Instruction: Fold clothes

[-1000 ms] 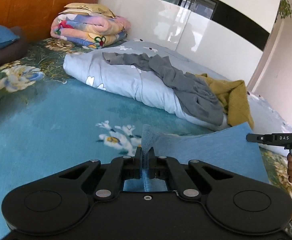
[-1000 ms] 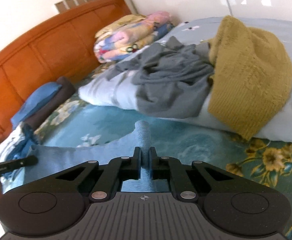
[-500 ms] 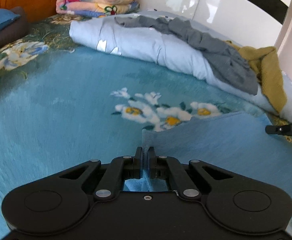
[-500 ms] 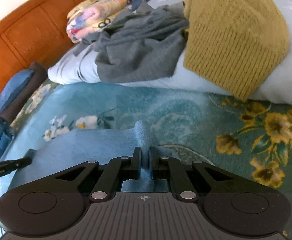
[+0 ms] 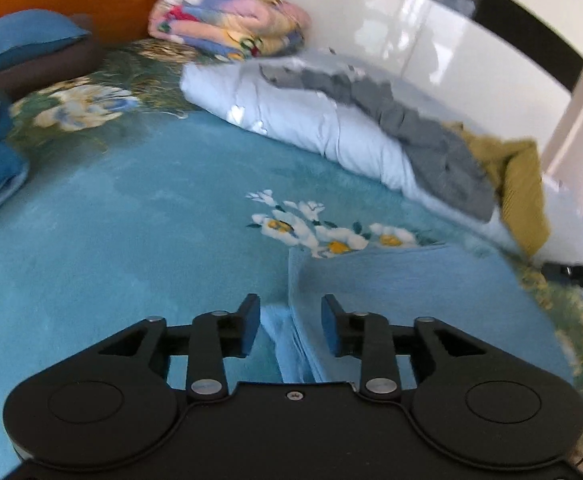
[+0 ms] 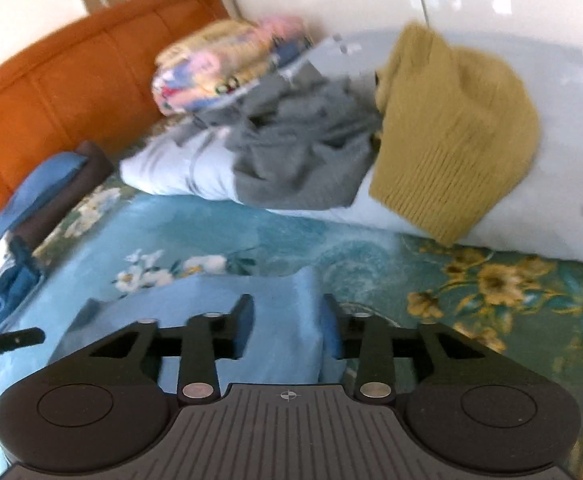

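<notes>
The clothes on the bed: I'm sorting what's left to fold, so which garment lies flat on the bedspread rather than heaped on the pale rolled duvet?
The light blue garment, spread on the bedspread between both open grippers; the grey garment and mustard knit sweater lie crumpled on the duvet.

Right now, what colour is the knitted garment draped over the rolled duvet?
Mustard yellow, a ribbed knit sweater; clearest in the right wrist view.

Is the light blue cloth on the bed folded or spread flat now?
Folded. The light blue cloth lies doubled, with stacked layer edges showing between the open left tool.
</notes>
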`<state>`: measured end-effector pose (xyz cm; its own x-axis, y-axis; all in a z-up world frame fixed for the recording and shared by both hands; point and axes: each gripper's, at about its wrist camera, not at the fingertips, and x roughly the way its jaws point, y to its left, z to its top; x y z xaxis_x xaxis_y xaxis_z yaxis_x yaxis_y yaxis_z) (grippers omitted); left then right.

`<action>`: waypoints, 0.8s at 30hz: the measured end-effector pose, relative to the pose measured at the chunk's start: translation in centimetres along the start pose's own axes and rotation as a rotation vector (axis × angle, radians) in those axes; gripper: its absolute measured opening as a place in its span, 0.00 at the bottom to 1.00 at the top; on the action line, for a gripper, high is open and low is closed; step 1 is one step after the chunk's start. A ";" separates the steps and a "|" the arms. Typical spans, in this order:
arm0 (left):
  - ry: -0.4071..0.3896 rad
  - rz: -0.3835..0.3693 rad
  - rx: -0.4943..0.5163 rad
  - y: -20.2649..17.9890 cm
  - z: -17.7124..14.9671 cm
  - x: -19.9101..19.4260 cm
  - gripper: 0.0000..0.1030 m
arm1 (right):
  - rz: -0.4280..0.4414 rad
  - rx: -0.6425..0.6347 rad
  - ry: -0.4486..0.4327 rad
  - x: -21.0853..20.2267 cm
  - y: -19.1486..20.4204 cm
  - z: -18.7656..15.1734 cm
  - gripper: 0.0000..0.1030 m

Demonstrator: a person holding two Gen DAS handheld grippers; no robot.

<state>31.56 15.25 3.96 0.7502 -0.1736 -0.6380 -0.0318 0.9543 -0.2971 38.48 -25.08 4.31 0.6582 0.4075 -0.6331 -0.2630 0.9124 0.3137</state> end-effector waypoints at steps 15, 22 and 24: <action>0.008 -0.032 -0.074 -4.4 -8.7 -8.7 0.69 | 0.004 0.178 0.057 -7.5 0.3 -8.8 0.58; 0.002 -0.039 -0.107 -5.1 -9.9 -10.5 0.77 | 0.021 0.240 0.071 -8.3 1.1 -11.2 0.64; 0.012 -0.043 -0.169 -4.4 -10.3 -10.6 0.80 | 0.033 0.226 0.066 -8.5 1.7 -11.4 0.64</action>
<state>16.97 10.35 4.76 0.7453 -0.2175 -0.6303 -0.1110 0.8917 -0.4389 24.40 -26.56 2.15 0.6021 0.4454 -0.6627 -0.1139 0.8694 0.4808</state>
